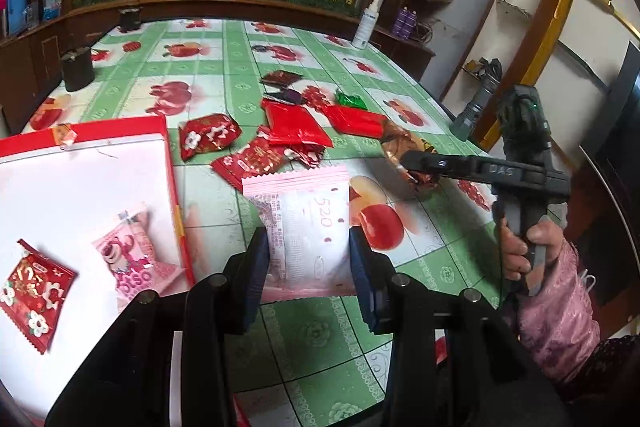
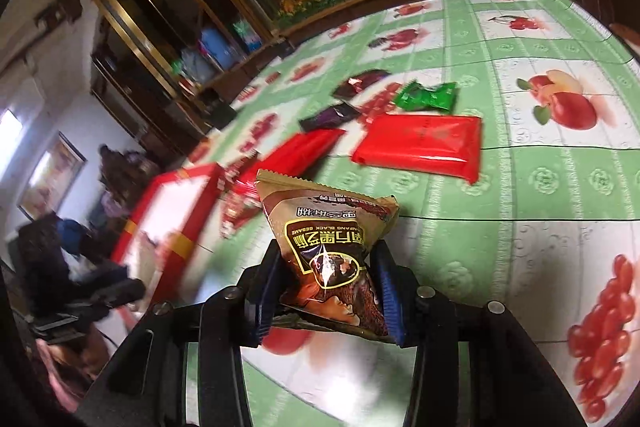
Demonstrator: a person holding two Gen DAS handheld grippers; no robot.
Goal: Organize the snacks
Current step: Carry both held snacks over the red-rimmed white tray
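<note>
Two grippers are each loaded with one snack, and the sorting is judged partly done. Far to the left of the left gripper's fingers lies the red-rimmed tray [image 1: 120,131], white inside, already holding a red flower-print packet [image 1: 34,301] and a pink bear-print packet [image 1: 134,261]; a small sweet rests on its far rim, so the tray reads as the collecting place. The left gripper [image 1: 310,255] stands partly closed, its blue pads [image 1: 258,259] pressing both sides of a pink-and-white sachet [image 1: 302,223], whose sealed edge points away from the fingers; it is judged to be carried, with the tray as its likely destination. Beyond those fingertips, a loose pile of red packets [image 1: 280,139] waits on the green fruit-print tablecloth [image 1: 224,67], unsorted. Further right, a hand [image 1: 520,251] in a pink sleeve works the right gripper [image 2: 326,291], which is also partly closed on a brown black-sesame packet [image 2: 328,239], gripped across its lower half so the sealed top stands free ahead of the fingers. Ahead and right of these fingers lie a flat red pack [image 2: 420,143] and a green sweet [image 2: 426,97], well apart from the tray. Whether the brown packet is clear of the cloth cannot be told.
</note>
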